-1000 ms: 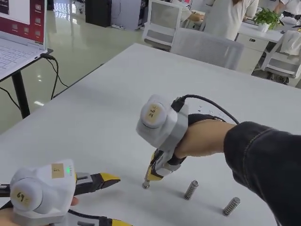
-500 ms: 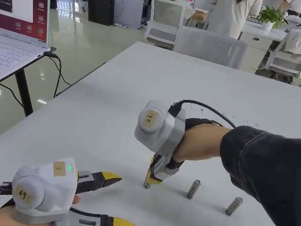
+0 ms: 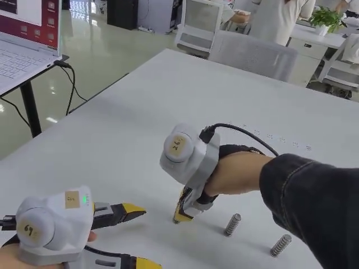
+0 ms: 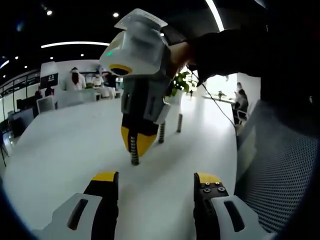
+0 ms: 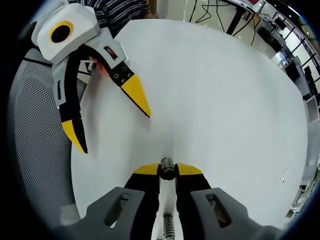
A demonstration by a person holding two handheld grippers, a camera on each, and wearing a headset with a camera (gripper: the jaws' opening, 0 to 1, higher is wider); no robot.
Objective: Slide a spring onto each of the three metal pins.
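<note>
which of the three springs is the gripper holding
The leftmost spring in the head view, clamped between the right gripper's jaws; the other two springs stand free.

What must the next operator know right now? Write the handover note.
Right gripper: shut on a spring, held upright with its lower end at the table.
Left gripper: open, empty, close by.
A second spring and a third spring stand on the table; the pins inside them cannot be seen, so these two are probably done.
Left to do: seat the held spring, release it, check all three.
</note>
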